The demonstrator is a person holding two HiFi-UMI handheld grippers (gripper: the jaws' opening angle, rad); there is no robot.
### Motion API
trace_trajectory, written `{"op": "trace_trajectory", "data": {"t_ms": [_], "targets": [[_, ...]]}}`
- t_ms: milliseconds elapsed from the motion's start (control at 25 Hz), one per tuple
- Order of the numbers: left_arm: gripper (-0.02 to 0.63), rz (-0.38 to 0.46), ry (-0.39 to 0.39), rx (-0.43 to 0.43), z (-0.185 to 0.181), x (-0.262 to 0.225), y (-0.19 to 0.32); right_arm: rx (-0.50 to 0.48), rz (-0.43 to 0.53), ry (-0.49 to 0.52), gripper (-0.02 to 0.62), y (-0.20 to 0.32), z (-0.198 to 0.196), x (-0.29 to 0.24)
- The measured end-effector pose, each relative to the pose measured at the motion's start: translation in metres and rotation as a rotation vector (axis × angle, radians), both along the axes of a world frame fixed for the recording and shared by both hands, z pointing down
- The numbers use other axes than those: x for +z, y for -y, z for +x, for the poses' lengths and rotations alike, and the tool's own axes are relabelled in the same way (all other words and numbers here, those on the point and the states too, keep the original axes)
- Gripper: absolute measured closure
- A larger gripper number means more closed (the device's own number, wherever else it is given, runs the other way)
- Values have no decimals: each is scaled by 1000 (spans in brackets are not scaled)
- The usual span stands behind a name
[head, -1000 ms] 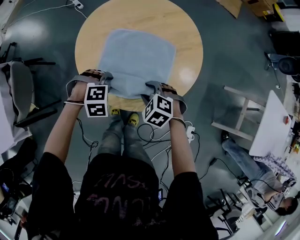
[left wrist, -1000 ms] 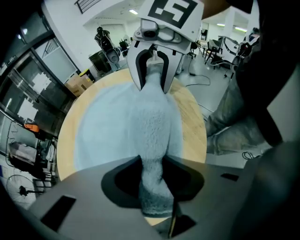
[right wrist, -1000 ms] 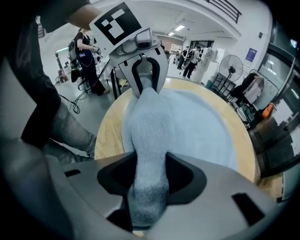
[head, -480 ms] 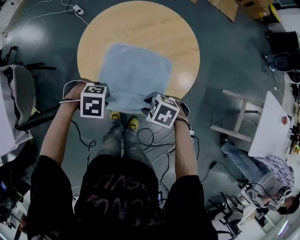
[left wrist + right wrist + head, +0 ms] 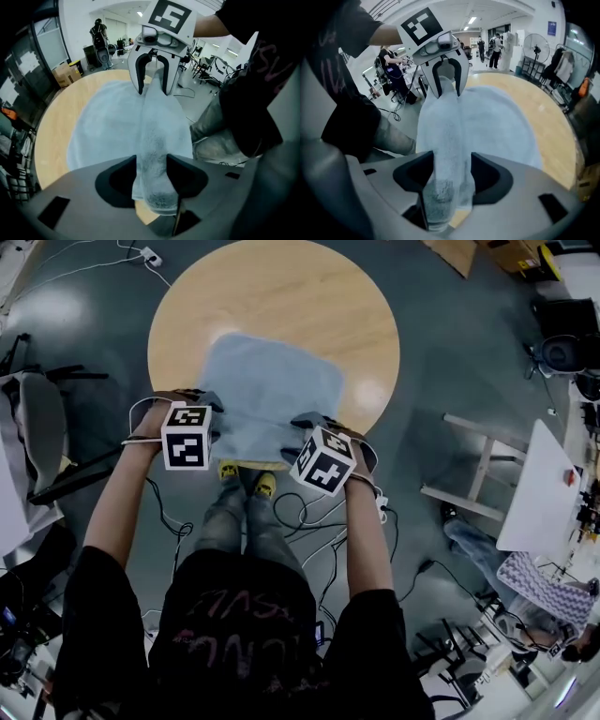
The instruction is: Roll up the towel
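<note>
The left gripper had its jaws set about a thick fold of the towel; they had just been opening, yet the cloth filled the gap, touched both inner faces and bulged out below them, so the grip read as a wide pinch. The right gripper stood the same way: its jaws had just been opening too, and the gathered cloth sat squeezed between them, with its end hanging down past the tips. In each gripper view the other gripper showed at the upper middle of the frame, and the fold ran as one raised ridge from one pair of jaws to the other. The towel was pale blue and nubbly, with rounded corners. Its near edge was bunched into that ridge, while the rest lay flat and smooth. In the head view it sat just above the middle of the frame, on the lower half of a round wooden table, with the bunched edge at the table's near rim between the two marker cubes. Below that rim showed the person's yellow shoes and loose cables on the grey floor.
</note>
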State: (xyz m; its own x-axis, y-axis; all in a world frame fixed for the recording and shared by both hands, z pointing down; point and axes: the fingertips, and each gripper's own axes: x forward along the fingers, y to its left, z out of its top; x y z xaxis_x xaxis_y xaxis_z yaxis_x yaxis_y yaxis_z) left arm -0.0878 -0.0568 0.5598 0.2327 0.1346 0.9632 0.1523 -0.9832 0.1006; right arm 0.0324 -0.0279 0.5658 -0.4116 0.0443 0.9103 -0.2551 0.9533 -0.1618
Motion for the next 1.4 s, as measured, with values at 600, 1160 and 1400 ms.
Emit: {"op": "trace_trajectory", "data": {"t_ms": [600, 1160, 1400], "targets": [[395, 199, -93, -57, -16, -50, 9, 34, 358, 18, 356, -11, 20, -52], [393, 491, -146, -29, 3, -44, -33, 60, 606, -74, 319, -33, -8, -29], [363, 466, -90, -30, 3, -18, -6, 40, 529, -129, 302, -9, 2, -7]]}}
